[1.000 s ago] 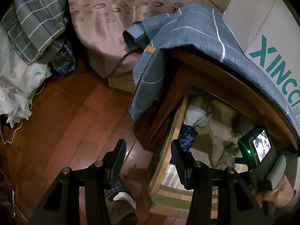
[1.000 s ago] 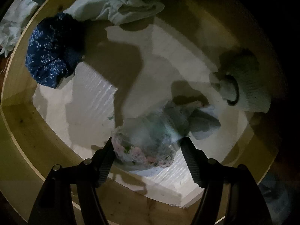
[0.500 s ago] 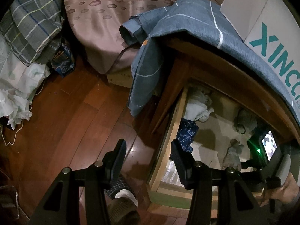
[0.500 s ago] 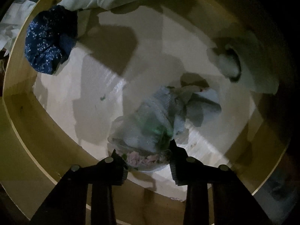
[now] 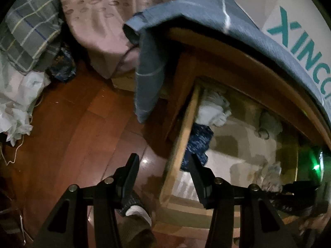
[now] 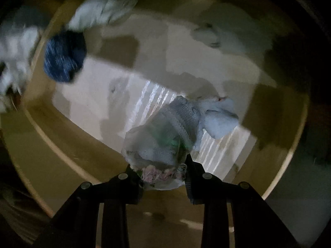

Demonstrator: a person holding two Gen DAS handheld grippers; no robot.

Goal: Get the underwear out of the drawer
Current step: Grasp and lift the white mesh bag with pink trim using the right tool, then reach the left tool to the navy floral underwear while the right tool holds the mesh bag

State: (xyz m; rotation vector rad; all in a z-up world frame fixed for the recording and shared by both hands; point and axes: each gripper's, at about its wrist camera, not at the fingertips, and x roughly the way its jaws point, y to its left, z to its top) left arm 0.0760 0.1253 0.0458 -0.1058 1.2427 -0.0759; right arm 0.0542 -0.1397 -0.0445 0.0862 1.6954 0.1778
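Now the right gripper (image 6: 163, 175) has just closed onto the bunched pale underwear (image 6: 165, 140), which hangs from its pads over the drawer (image 6: 68, 142) floor, presumably pinched at the waistband for a clean lift. Left gripper (image 5: 163, 177) hovers half open and empty above the drawer's side rail, probably kept clear.

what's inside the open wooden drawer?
Wooden drawer: dark blue speckled cloth, white bundle, pale roll, and pale grey underwear. Anything beneath them is hidden.
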